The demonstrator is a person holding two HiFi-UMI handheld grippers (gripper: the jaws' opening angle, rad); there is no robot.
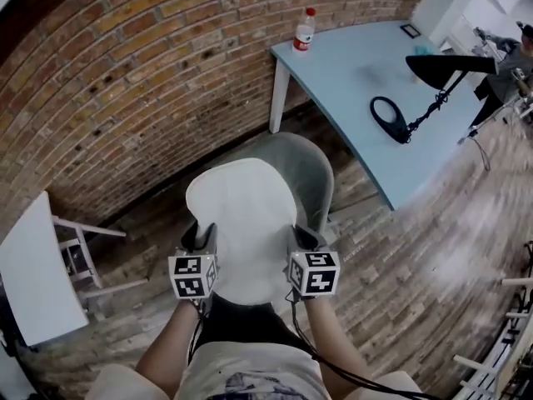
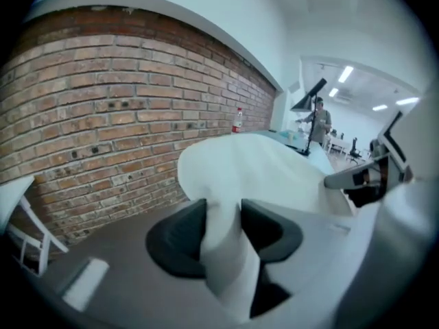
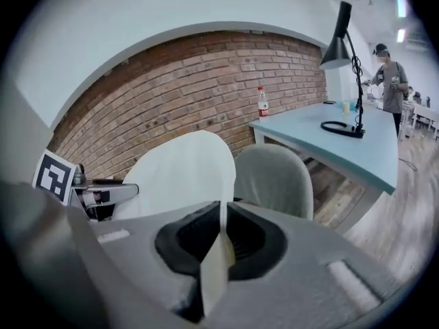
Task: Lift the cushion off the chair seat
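Observation:
A white seat cushion point(image 1: 241, 223) hangs in the air above a grey shell chair point(image 1: 312, 169), held up by both grippers at its near edge. My left gripper point(image 1: 200, 238) is shut on a thick fold of the cushion point(image 2: 223, 225) at its left side. My right gripper point(image 1: 301, 238) is shut on a thin edge of the cushion point(image 3: 221, 242) at its right side. The cushion point(image 2: 254, 166) spreads away from the jaws. The chair point(image 3: 274, 177) shows behind the cushion; its seat is hidden under it.
A light blue table point(image 1: 366, 82) stands to the right with a black lamp point(image 1: 437, 69) and a red-capped bottle point(image 1: 305, 30). A brick wall point(image 1: 125, 73) runs behind the chair. A white side table point(image 1: 33, 265) stands at the left. A person point(image 3: 392, 81) stands far off.

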